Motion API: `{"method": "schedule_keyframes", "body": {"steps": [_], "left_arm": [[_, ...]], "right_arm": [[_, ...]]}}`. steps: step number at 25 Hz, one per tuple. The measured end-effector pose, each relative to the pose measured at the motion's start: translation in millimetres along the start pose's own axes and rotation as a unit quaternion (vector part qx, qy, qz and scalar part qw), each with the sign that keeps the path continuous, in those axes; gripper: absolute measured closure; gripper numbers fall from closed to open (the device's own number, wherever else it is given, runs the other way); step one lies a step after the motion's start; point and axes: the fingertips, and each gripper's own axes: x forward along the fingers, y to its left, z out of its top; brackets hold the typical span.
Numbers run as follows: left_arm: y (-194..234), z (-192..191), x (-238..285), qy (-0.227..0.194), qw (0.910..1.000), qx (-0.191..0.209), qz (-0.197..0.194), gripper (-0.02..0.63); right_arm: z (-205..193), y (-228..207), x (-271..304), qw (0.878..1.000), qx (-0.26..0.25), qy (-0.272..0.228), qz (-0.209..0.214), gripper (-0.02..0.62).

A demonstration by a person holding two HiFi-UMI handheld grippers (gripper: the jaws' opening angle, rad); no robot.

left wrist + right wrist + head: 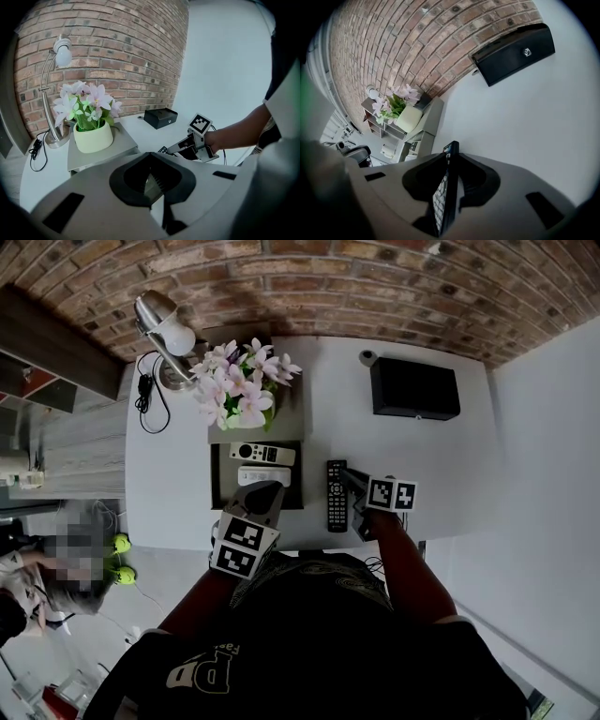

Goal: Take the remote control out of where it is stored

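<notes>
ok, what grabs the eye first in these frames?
The black remote clamped in the right gripper, just right of the grey shelf unit on the white table. Then the pink flowers atop that unit by the brick wall, and the black box at the table's far side.

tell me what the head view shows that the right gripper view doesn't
Only the head view: the black remote's whole button face, the right gripper seen from outside, and the person's arm. Only the right gripper view: its jaws clamped on the remote, seen close up, and the logo on the black box. Both: remote, box, flowers, brick wall, white table.
</notes>
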Motion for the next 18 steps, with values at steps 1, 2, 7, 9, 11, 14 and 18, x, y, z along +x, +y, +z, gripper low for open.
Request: {"method": "schedule_keyframes", "body": {"steps": [1, 2, 7, 9, 11, 14, 18], "left_arm": [[0.2, 0.0, -0.1, 0.000, 1.0000, 0.000, 0.000, 0.599], [0.2, 0.1, -0.4, 0.000, 1.0000, 0.000, 0.000, 0.600], [0.0, 0.3, -3.9, -0.001, 1.0000, 0.003, -0.001, 0.599], [0.2, 0.6, -6.3, -0.002, 1.0000, 0.003, -0.002, 0.599], [0.9, 0.5, -8.9, -0.004, 1.0000, 0.003, -0.002, 0.600], [3.8, -0.4, -12.3, -0.009, 1.0000, 0.003, -0.001, 0.600], [4.7, 0.8, -20.6, -0.015, 0.9999, 0.002, -0.004, 0.600]], "right_arm": [[0.5, -1.4, -0.1, 1.000, 0.003, -0.001, -0.001, 0.512], [0.7, -3.0, -0.1, 1.000, 0.004, -0.001, -0.004, 0.512], [-1.3, -9.2, 1.2, 1.000, -0.019, 0.011, -0.022, 0.512], [-1.2, -10.1, 0.8, 0.999, -0.029, 0.012, -0.029, 0.512], [-1.7, -10.6, 0.0, 0.999, -0.036, 0.012, -0.037, 0.511], [-1.5, -8.0, -1.9, 0.998, -0.038, 0.006, -0.040, 0.512], [1.7, -7.6, -11.6, 0.997, -0.041, -0.017, -0.062, 0.512]]}}
